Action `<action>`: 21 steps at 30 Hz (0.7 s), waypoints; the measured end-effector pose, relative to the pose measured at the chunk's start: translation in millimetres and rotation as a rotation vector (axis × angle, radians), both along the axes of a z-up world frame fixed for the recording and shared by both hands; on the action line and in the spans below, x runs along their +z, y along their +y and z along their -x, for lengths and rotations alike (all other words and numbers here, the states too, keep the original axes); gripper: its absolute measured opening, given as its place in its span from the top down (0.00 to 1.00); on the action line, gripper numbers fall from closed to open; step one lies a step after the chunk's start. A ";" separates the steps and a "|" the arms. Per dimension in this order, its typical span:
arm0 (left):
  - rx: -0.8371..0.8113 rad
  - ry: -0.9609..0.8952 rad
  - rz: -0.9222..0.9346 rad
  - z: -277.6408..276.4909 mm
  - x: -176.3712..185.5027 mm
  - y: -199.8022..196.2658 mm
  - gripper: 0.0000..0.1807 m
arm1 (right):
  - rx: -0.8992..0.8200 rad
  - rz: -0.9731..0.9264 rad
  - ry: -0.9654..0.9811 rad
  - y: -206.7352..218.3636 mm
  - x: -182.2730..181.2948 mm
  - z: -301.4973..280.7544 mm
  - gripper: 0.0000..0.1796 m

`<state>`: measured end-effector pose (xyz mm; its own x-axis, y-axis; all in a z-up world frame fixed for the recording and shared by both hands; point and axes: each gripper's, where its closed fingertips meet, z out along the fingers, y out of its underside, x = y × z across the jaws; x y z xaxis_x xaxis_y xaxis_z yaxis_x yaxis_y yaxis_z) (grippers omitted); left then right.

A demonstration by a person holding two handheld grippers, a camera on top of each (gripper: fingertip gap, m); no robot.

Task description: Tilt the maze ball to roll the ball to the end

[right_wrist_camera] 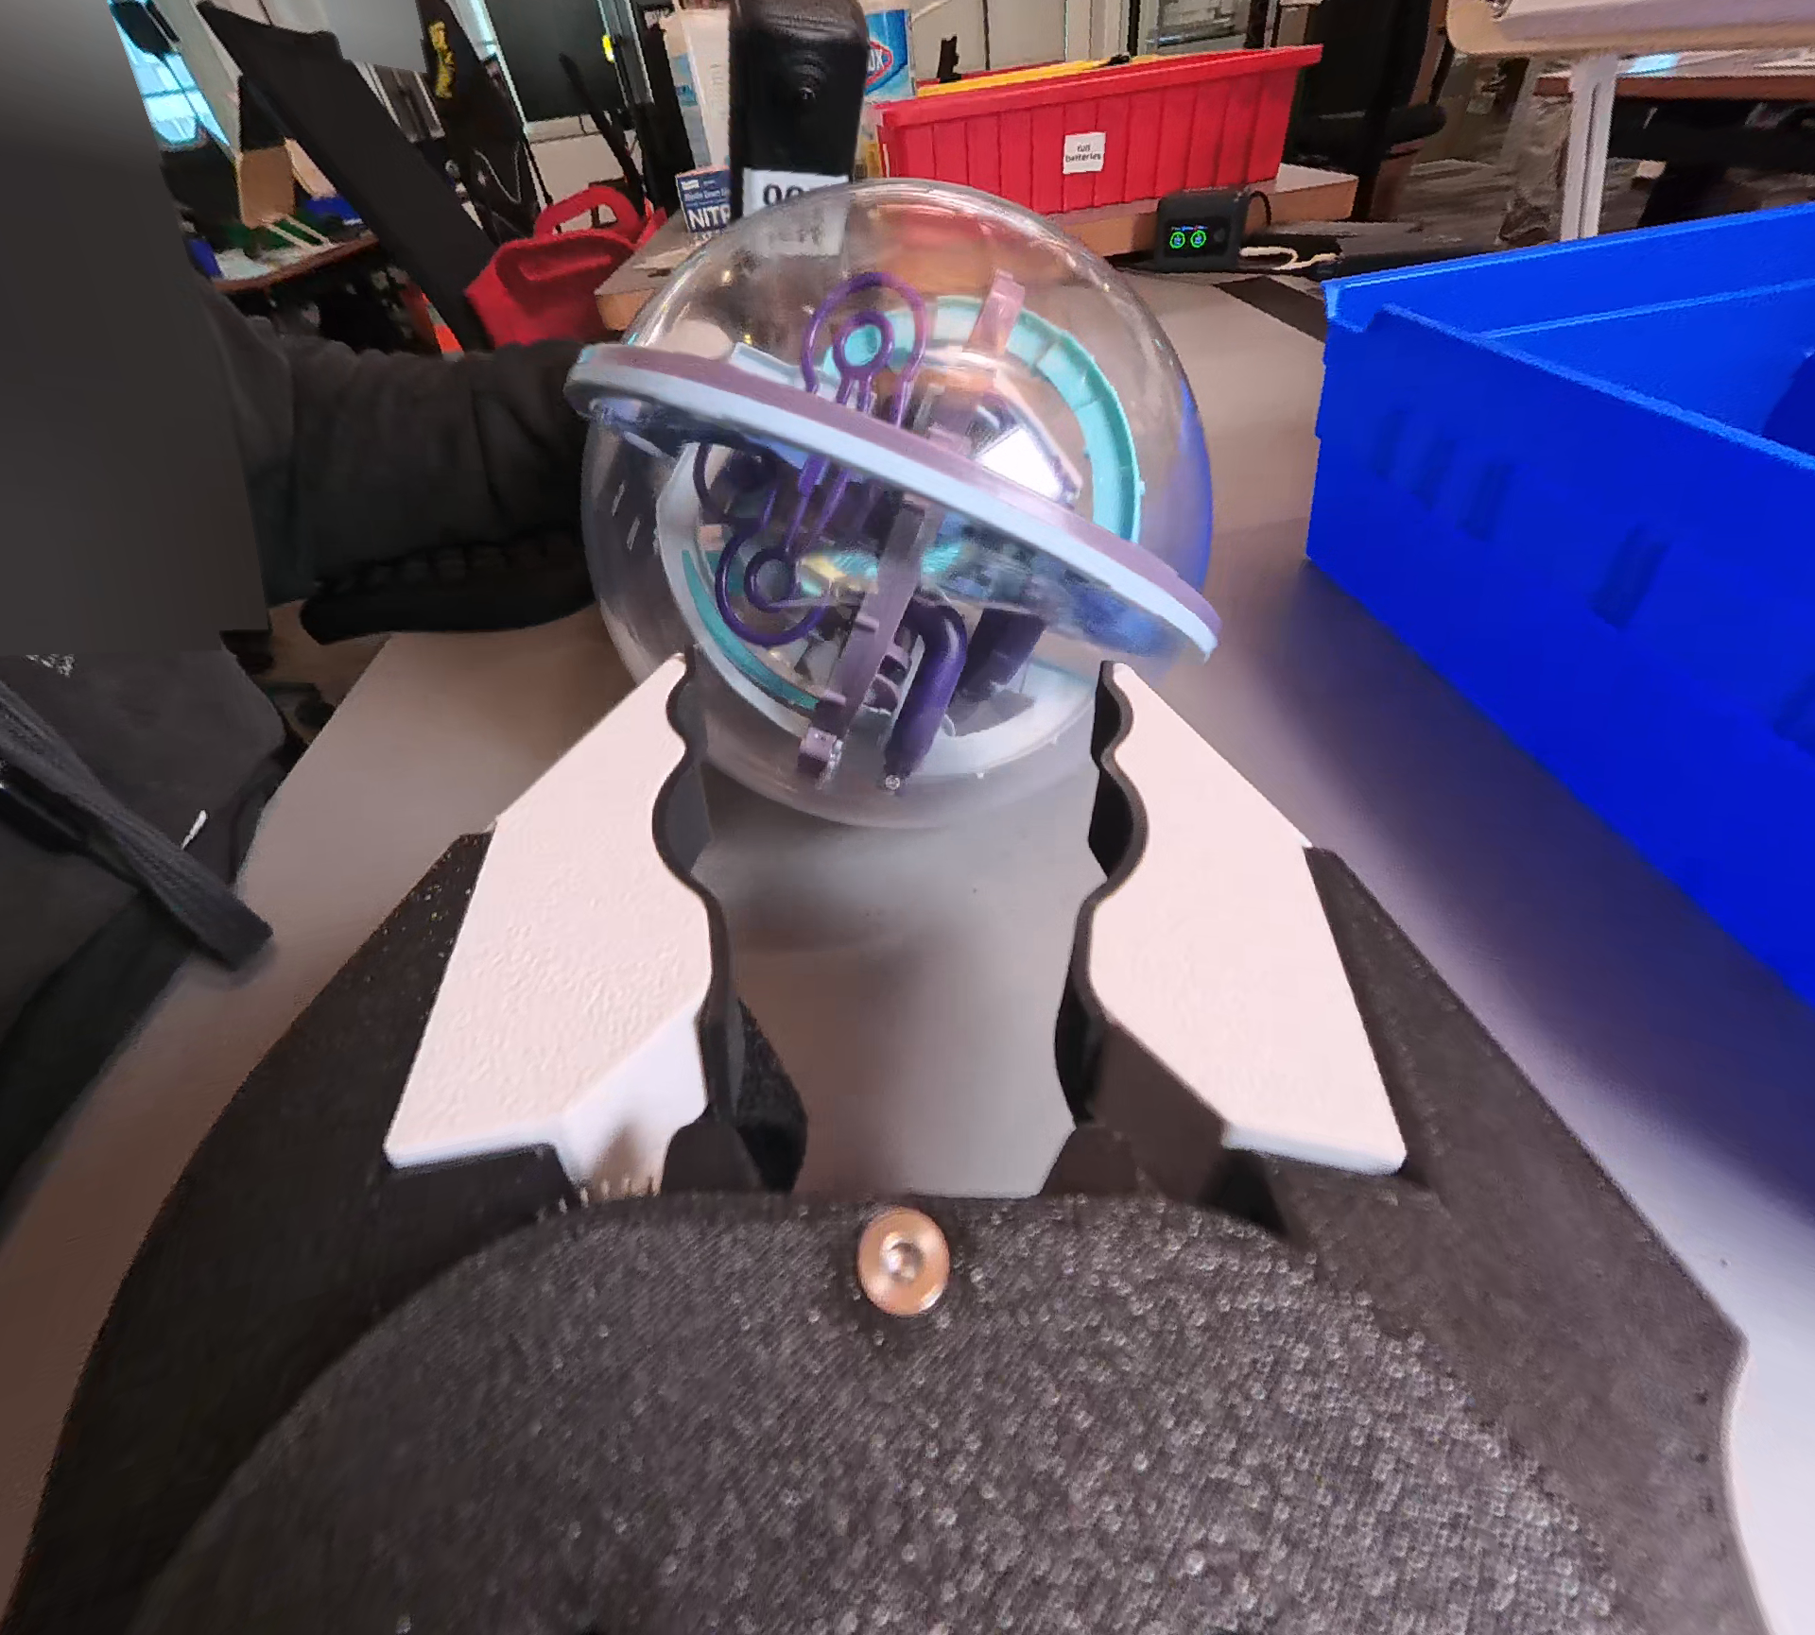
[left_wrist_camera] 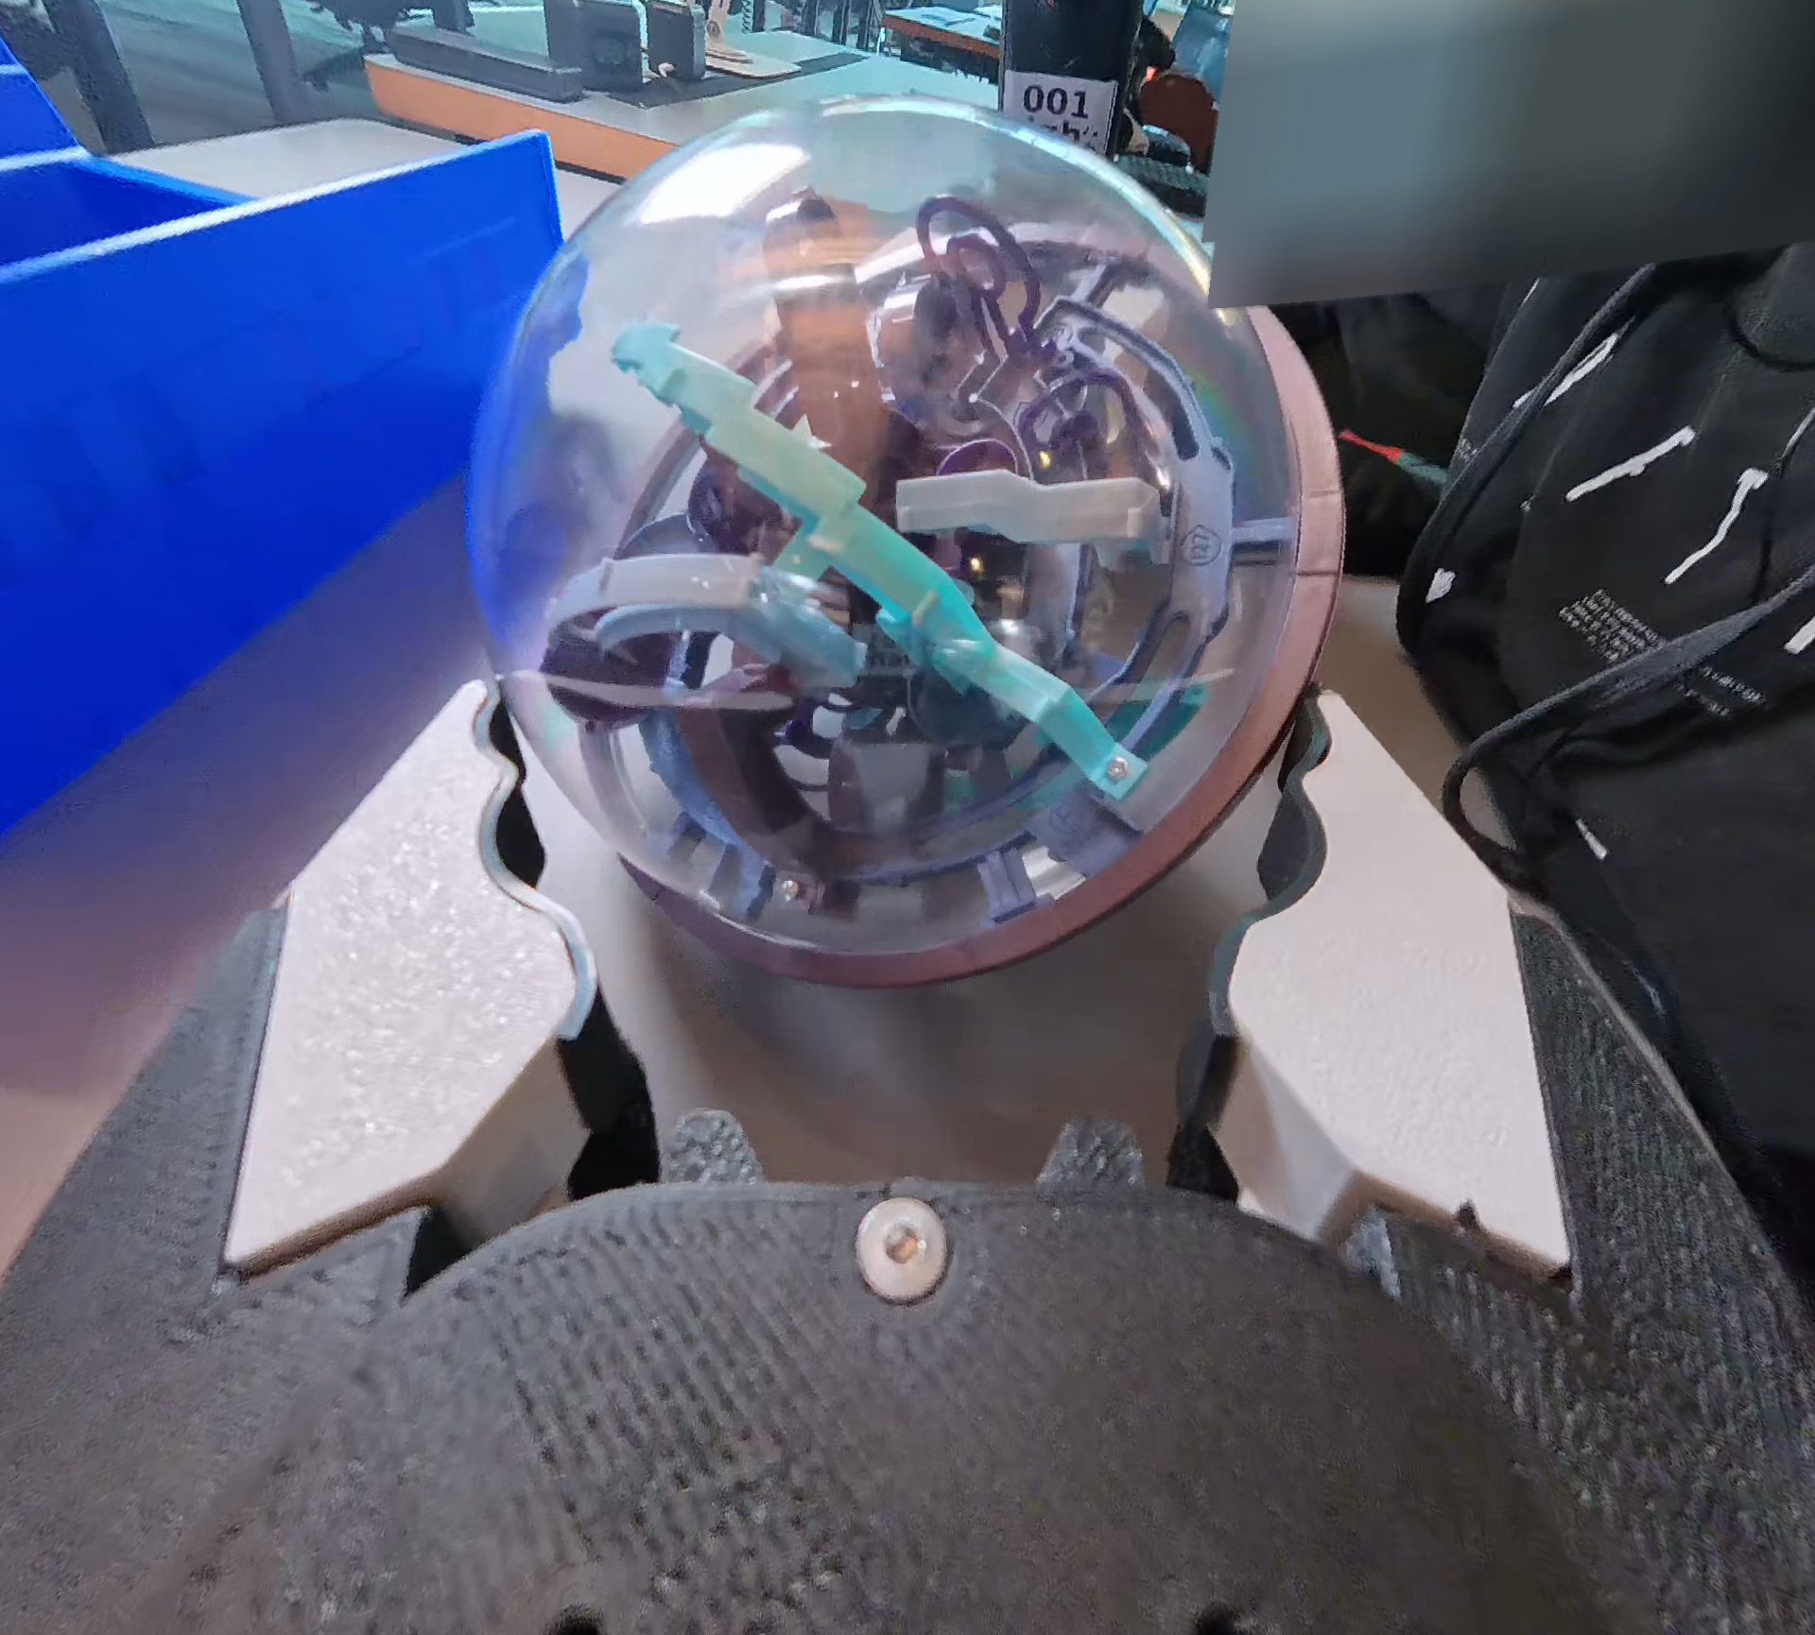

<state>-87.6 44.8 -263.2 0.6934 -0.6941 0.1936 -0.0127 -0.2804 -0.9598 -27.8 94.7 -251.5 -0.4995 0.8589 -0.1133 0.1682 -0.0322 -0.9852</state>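
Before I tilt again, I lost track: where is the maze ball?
The maze ball sits mid-table between both grippers' open jaws, blue bin alongside; the right wrist view shows it centred too.

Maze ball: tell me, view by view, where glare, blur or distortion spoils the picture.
Left wrist view: the maze ball is fairly sharp, with soft reflections on its dome; the blue bin smears and its colour bleeds toward the lower left; wide-angle bending at the edges. Right wrist view: window glare on the ball's top, blue fringing below the bin, background slightly soft.
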 end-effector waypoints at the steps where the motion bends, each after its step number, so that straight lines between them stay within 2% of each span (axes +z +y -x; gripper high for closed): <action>1: -0.001 -0.022 0.013 -0.1 -0.1 0.8 0.18 | -0.002 0.005 -0.003 0.9 0.1 0.2 0.57; 7: 0.000 -0.203 0.123 2.8 3.3 7.3 0.18 | -0.018 0.005 -0.035 4.5 -4.5 1.9 0.56; 12: 0.014 -0.249 0.170 3.1 3.9 10.4 0.18 | -0.025 0.030 -0.055 7.4 -5.7 2.9 0.55; 17: 0.126 -0.376 0.337 5.1 10.1 26.4 0.18 | -0.030 0.149 -0.154 16.3 -13.2 6.2 0.51; 21: 0.212 -0.412 0.389 9.7 16.6 36.4 0.18 | -0.001 0.241 -0.226 17.7 -18.8 7.9 0.52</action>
